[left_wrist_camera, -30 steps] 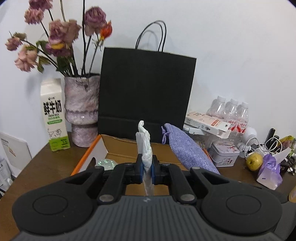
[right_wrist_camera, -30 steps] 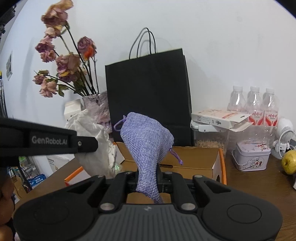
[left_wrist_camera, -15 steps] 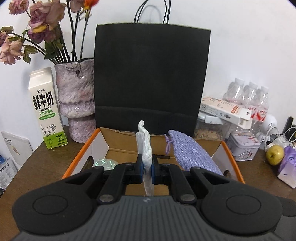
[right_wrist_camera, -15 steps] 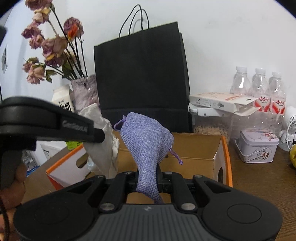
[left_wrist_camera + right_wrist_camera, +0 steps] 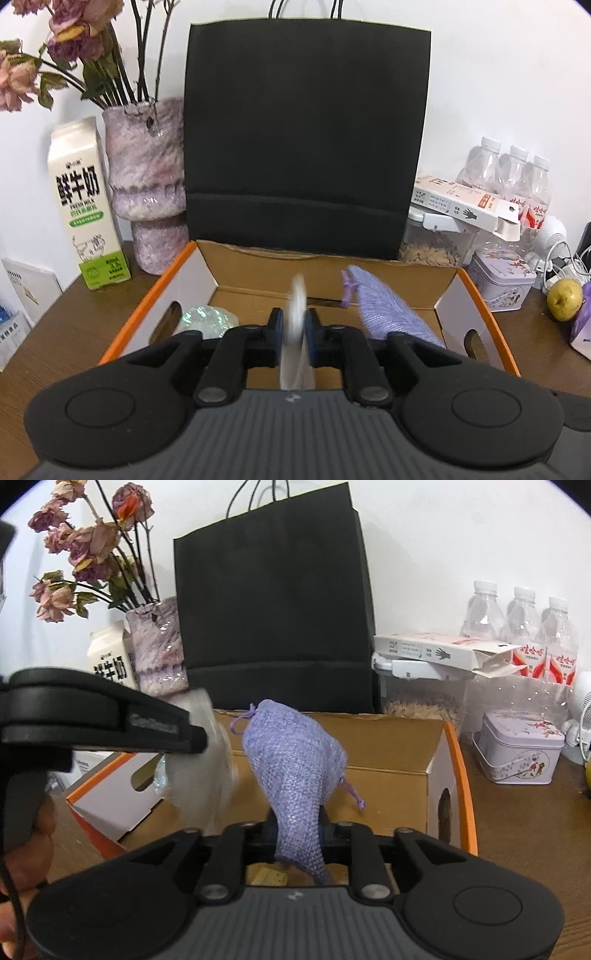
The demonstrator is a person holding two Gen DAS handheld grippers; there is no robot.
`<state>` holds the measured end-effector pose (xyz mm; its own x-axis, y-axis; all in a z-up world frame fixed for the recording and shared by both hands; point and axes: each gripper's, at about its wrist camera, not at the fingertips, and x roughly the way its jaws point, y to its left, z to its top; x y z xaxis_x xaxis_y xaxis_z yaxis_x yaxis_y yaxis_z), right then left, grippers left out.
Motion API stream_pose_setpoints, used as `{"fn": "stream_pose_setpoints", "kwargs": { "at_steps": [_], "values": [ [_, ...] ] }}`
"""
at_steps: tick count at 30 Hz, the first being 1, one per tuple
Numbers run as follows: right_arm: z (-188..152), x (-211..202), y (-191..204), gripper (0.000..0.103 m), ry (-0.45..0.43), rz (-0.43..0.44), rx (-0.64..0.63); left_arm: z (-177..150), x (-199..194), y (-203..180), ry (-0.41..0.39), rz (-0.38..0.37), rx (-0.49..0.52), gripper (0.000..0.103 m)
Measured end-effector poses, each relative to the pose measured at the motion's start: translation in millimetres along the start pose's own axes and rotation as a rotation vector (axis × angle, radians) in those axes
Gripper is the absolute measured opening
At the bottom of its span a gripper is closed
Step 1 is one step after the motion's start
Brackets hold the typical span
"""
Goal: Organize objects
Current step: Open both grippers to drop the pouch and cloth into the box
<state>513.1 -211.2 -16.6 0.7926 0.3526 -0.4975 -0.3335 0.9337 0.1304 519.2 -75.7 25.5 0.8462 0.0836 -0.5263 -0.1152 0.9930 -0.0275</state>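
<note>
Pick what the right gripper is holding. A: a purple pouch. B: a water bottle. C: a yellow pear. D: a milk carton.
A: the right gripper is shut on the purple pouch, which stands up from between its fingers above the box.

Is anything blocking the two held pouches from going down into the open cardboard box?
Nothing visible: the purple pouch and white pouch hang over the cardboard box, whose top is open.
</note>
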Motion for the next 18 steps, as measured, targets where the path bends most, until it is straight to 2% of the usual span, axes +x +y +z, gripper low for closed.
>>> {"fn": "stream_pose_setpoints", "kwargs": {
  "at_steps": [1, 2, 3, 5, 6, 7, 11, 18],
  "values": [
    [-0.4, 0.7, 0.1, 0.045, 0.003, -0.007, 0.001, 0.0, -1.6, 0.9, -0.007, 0.000, 0.002, 0.036],
    [-0.7, 0.6, 0.4, 0.063, 0.003, -0.012, -0.001, 0.0, -2.7, 2.0, -0.014, 0.004, 0.001, 0.055],
    [-1.0, 0.6, 1.0, 0.079, 0.000, -0.013, -0.004, -0.1, -4.0, 3.4, -0.022, 0.010, -0.003, 0.063],
    [-1.2, -0.4, 2.3, 0.091, -0.013, -0.014, -0.009, -0.6, -6.0, 6.3, -0.032, 0.010, -0.009, 0.085],
    [-1.0, -1.6, 3.0, 0.093, -0.023, -0.017, -0.013, -0.8, -6.4, 7.5, -0.034, 0.014, -0.010, 0.091],
    [-0.5, -2.4, 3.3, 0.094, -0.029, -0.019, -0.013, -1.3, -7.2, 8.9, -0.041, 0.022, -0.012, 0.102],
    [-0.2, -1.6, 1.3, 0.102, -0.022, -0.023, 0.002, -2.3, -10.8, 13.9, -0.058, 0.034, -0.029, 0.103],
    [-0.1, -4.4, 4.5, 0.103, -0.022, -0.018, -0.011, -4.0, -18.4, 16.7, -0.075, 0.047, -0.031, 0.103]
  ]
}}
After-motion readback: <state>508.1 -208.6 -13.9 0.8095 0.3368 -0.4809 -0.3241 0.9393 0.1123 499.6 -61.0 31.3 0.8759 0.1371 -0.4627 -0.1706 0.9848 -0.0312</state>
